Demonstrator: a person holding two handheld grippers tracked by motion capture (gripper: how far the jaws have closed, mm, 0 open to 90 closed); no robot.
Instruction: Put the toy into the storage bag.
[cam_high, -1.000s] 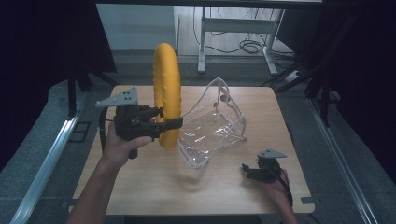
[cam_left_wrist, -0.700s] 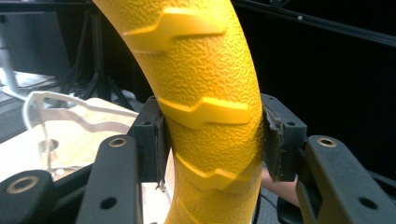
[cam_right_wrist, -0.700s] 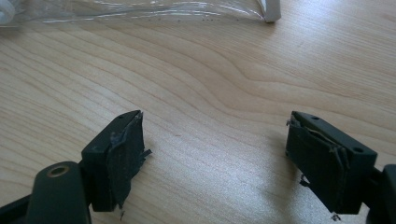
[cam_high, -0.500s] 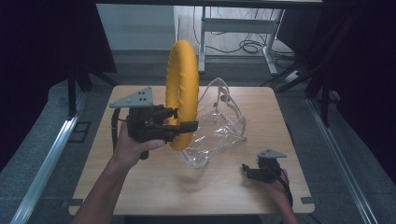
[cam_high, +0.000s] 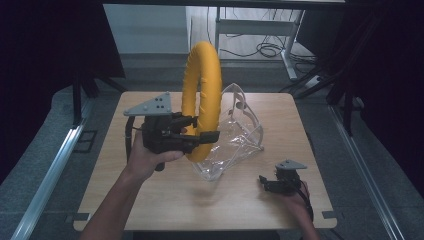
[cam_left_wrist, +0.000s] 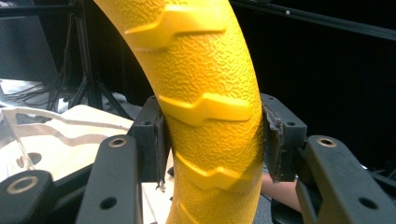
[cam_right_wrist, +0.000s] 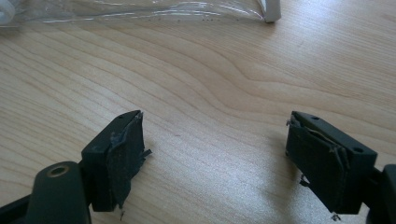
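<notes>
A big yellow ring (cam_high: 202, 100) with a rough, ridged surface stands upright above the table's middle, held off the wood. My left gripper (cam_high: 197, 131) is shut on the ring's lower part; in the left gripper view both pads press the yellow ring (cam_left_wrist: 210, 112) from either side. A clear plastic bag (cam_high: 235, 135) with white handles lies crumpled just right of the ring, its mouth turned toward it. My right gripper (cam_high: 267, 182) rests low at the table's front right, open, with bare wood between its fingers (cam_right_wrist: 119, 154).
The wooden table (cam_high: 150, 200) has bare room at the front and left. A metal rail (cam_high: 50, 170) runs along the floor at the left. Desk legs and cables (cam_high: 265, 47) lie beyond the far edge. The bag's edge (cam_right_wrist: 187, 11) lies ahead of my right gripper.
My left gripper has carried the yellow ring to the right, closer to the plastic bag. The right gripper has stayed where it was.
</notes>
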